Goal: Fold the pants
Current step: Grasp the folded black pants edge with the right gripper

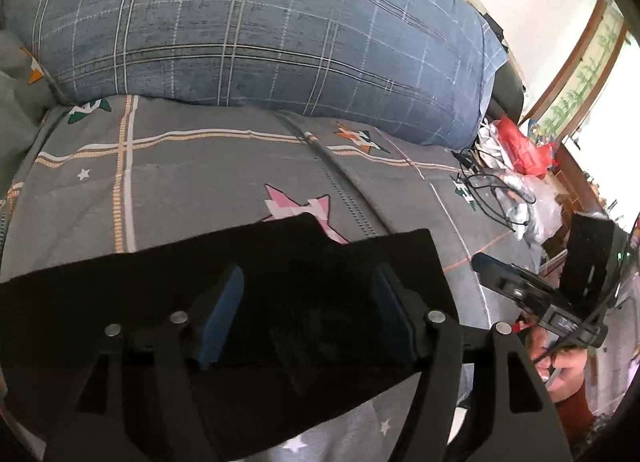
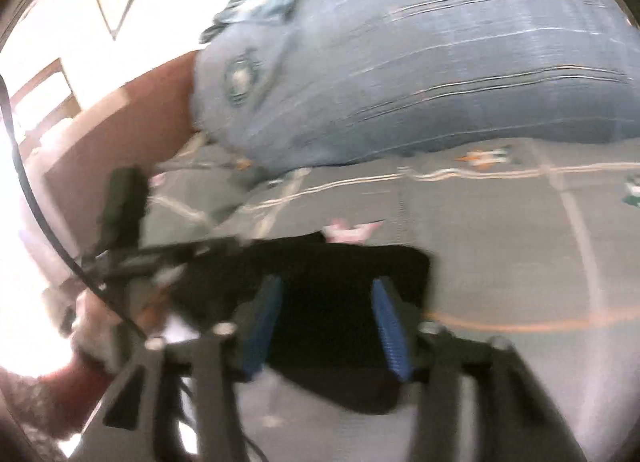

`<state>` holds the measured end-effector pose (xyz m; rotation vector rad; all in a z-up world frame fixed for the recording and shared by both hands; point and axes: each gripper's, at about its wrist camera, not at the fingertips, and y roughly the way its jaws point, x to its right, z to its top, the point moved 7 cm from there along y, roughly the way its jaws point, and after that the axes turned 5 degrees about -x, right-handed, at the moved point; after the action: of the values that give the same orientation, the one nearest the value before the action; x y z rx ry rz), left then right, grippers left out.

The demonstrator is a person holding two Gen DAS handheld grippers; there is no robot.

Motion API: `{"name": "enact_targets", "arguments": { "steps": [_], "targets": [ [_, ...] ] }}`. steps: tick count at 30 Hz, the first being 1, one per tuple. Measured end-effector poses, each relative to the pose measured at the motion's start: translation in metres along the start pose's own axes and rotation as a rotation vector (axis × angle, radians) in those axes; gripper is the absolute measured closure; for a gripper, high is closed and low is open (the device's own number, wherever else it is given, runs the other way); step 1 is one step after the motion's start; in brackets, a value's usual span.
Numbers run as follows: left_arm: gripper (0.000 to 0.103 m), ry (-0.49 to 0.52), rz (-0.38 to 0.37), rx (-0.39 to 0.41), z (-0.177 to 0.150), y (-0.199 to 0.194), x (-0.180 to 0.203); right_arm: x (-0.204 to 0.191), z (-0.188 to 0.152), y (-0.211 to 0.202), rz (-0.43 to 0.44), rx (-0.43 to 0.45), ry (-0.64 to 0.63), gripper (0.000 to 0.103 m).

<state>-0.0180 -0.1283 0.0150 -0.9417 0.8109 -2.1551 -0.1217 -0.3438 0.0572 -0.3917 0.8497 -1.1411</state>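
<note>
Jaws of our left gripper (image 1: pixel 308 318) stand wide apart above the black pants (image 1: pixel 120 302), gripping nothing. We see the pants folded flat on the grey bed (image 1: pixel 200 182), near its front edge, with a blue plaid pillow (image 1: pixel 260 30) behind them. Our right gripper (image 2: pixel 332 322) hangs over the same pants (image 2: pixel 332 274), jaws partly open, nothing held; that view is blurred.
</note>
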Motion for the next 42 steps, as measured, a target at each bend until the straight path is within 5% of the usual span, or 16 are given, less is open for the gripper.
{"name": "enact_targets", "arguments": {
  "steps": [9,24,33,42],
  "targets": [
    [0.037,-0.038,0.19,-0.05,-0.019,0.037,-0.009,0.008,-0.02,0.056,-0.136,-0.105,-0.075,0.076],
    [0.036,-0.087,0.223,0.008,-0.033,0.002,-0.011,-0.01,-0.026,0.027,-0.098,-0.081,-0.081,0.068],
    [0.036,-0.086,0.27,-0.016,-0.047,0.015,-0.012,-0.018,-0.053,0.053,-0.076,-0.147,-0.083,0.065],
    [0.033,-0.112,0.287,0.003,-0.046,-0.004,-0.017,-0.033,-0.031,0.035,-0.043,-0.093,-0.134,0.056]
  ]
}}
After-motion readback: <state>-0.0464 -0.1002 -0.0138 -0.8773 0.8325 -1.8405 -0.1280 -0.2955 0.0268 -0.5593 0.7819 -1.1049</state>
